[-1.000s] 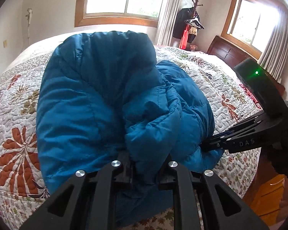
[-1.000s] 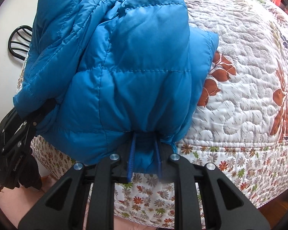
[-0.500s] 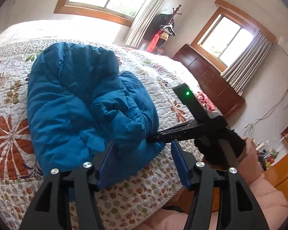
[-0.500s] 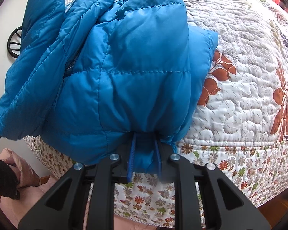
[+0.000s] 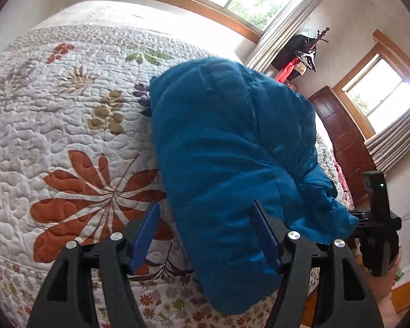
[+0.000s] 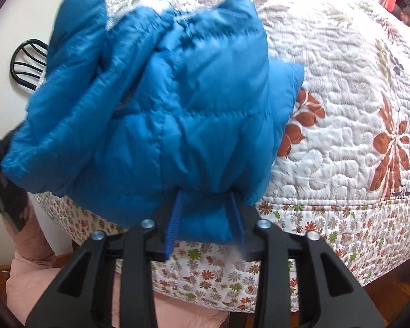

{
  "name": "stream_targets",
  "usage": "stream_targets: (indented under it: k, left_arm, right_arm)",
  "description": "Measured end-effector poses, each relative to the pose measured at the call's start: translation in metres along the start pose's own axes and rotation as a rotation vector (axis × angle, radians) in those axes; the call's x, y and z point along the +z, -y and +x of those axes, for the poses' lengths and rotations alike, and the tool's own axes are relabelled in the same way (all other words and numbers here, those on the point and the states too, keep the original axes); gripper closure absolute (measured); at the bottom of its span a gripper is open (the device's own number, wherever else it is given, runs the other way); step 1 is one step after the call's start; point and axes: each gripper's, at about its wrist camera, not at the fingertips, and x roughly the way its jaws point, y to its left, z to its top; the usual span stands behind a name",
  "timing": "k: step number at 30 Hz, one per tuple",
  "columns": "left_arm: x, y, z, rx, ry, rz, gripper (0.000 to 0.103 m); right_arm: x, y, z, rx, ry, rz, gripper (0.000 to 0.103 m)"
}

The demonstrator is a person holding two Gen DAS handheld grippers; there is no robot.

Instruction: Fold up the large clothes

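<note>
A blue puffer jacket [image 5: 232, 150] lies bunched on the quilted bed, its lower part hanging over the bed's edge. My left gripper [image 5: 206, 232] is open, its blue pads [image 5: 147, 232] standing apart on either side of the jacket's near side without gripping it. My right gripper [image 6: 205, 216] is shut on a bunched fold of the jacket [image 6: 177, 109], with fabric pinched between the two fingers. From the left wrist view the right gripper [image 5: 369, 218] shows at the jacket's right edge. The left gripper is a dark blur at the right wrist view's left edge.
A floral quilt [image 5: 68, 136] covers the bed [image 6: 341, 109]. A wooden headboard [image 5: 341, 142], a coat stand [image 5: 306, 52] and two windows stand behind. A black chair back [image 6: 27, 65] is by the wall. A person's pink clothing [image 6: 27, 259] shows below.
My left gripper let go of the jacket, opened wide and swung left and closer over the bed. The right gripper's fingers stand slightly wider apart, with fabric still between them; the jacket has shifted.
</note>
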Motion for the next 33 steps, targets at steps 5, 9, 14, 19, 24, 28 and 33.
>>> stream_targets:
  k: [5,9,14,19,24,28,33]
  left_arm:
    - [-0.005,0.016,0.022,-0.026,-0.031,0.049,0.034]
    - [-0.005,0.031,0.030,0.017,-0.029,0.105,0.031]
    - [0.000,0.029,0.029,0.029,-0.042,0.038,0.029]
    - [0.016,0.030,0.018,0.065,0.015,-0.003,0.030]
    - [0.029,0.024,0.022,0.089,0.029,-0.019,0.030]
    - [0.030,0.023,0.029,0.072,0.016,-0.013,0.030]
    - [0.031,0.023,0.034,0.085,0.019,0.001,0.029]
  right_arm:
    - [0.016,-0.009,-0.035,0.106,0.067,0.028,0.048]
    - [0.042,-0.018,-0.046,0.175,0.095,0.041,0.030]
    - [0.073,-0.032,-0.024,0.196,0.026,0.047,0.030]
    - [0.081,-0.052,-0.021,0.202,0.021,0.039,0.030]
    - [0.082,-0.043,-0.030,0.234,0.041,0.064,0.030]
    - [0.091,-0.045,-0.022,0.258,0.021,0.072,0.024]
    - [0.100,-0.053,0.004,0.248,-0.046,0.080,0.024]
